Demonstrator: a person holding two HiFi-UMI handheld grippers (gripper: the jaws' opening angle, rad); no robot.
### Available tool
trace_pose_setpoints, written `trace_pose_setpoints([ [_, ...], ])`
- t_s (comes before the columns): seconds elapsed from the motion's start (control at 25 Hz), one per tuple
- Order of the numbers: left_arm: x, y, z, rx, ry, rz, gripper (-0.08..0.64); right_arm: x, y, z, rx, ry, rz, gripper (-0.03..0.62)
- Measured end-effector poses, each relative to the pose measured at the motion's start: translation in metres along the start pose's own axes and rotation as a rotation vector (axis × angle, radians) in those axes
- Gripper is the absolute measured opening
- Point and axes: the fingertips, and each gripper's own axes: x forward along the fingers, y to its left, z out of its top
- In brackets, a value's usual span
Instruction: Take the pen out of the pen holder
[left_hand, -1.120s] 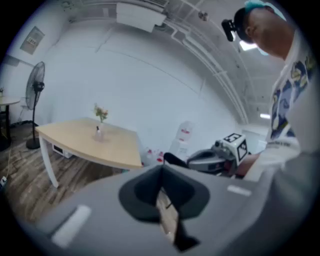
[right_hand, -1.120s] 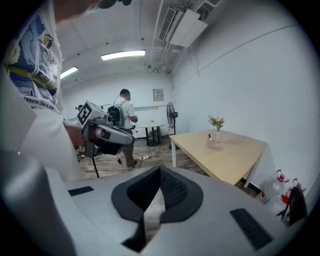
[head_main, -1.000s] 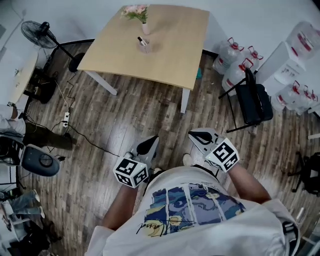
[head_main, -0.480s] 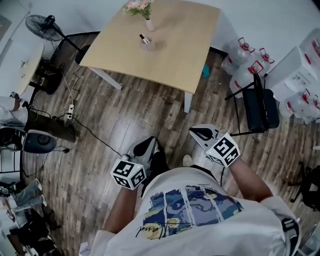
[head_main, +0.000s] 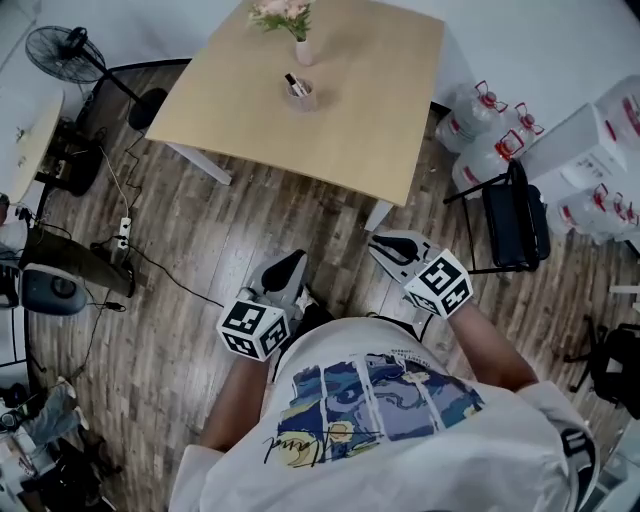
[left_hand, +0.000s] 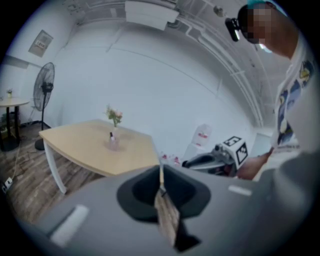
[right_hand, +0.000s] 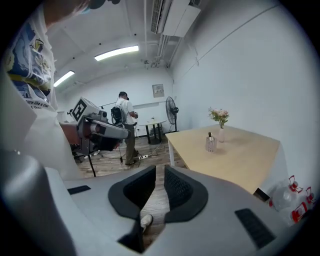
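Note:
The clear pen holder (head_main: 300, 94) stands on the light wooden table (head_main: 360, 120) with a dark pen (head_main: 292, 82) sticking out of it. It also shows far ahead as the holder (left_hand: 113, 144) in the left gripper view and the holder (right_hand: 210, 144) in the right gripper view. Both grippers hover over the floor, well short of the table. My left gripper (head_main: 283, 270) (left_hand: 161, 169) is shut and empty. My right gripper (head_main: 385, 246) (right_hand: 160, 172) is open; its jaws have just been opening and nothing is between them.
A small vase of pink flowers (head_main: 300, 45) stands just behind the holder. Water bottles (head_main: 482, 125) and a black chair (head_main: 515, 215) are right of the table, a fan (head_main: 60, 50) and floor cables (head_main: 123, 228) to its left. A person (right_hand: 125, 125) stands far back.
The person has stepped toward the table, and both grippers have moved forward with them. The table and holder now lie closer in the head view.

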Motion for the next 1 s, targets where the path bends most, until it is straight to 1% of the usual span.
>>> trace_pose_setpoints([
  [0.12,0.001,0.036,0.018,0.016,0.002,-0.026,0.028,0.033,-0.015,0.02,0.012,0.012,-0.035,0.041],
  [0.24,-0.007,0.078,0.031,0.017,-0.004,-0.028,0.023,0.066,-0.033,0.04,0.032,0.005,-0.074,0.034],
  [0.36,-0.016,0.115,0.033,0.026,0.014,-0.027,0.02,0.097,-0.051,0.06,0.031,-0.003,-0.115,0.032],
  [0.48,-0.022,0.144,0.034,0.008,0.02,-0.017,0.011,0.12,-0.071,0.078,0.025,-0.009,-0.138,0.032],
  [0.64,-0.015,0.171,0.055,-0.024,-0.029,0.021,0.009,0.146,-0.115,0.094,-0.011,0.017,-0.132,0.032],
  [0.8,-0.001,0.195,0.08,-0.047,-0.063,0.085,0.008,0.178,-0.172,0.117,-0.049,0.028,-0.113,0.032],
  [1.0,0.018,0.217,0.1,-0.066,-0.077,0.15,0.008,0.218,-0.24,0.134,-0.083,0.055,-0.073,0.032],
])
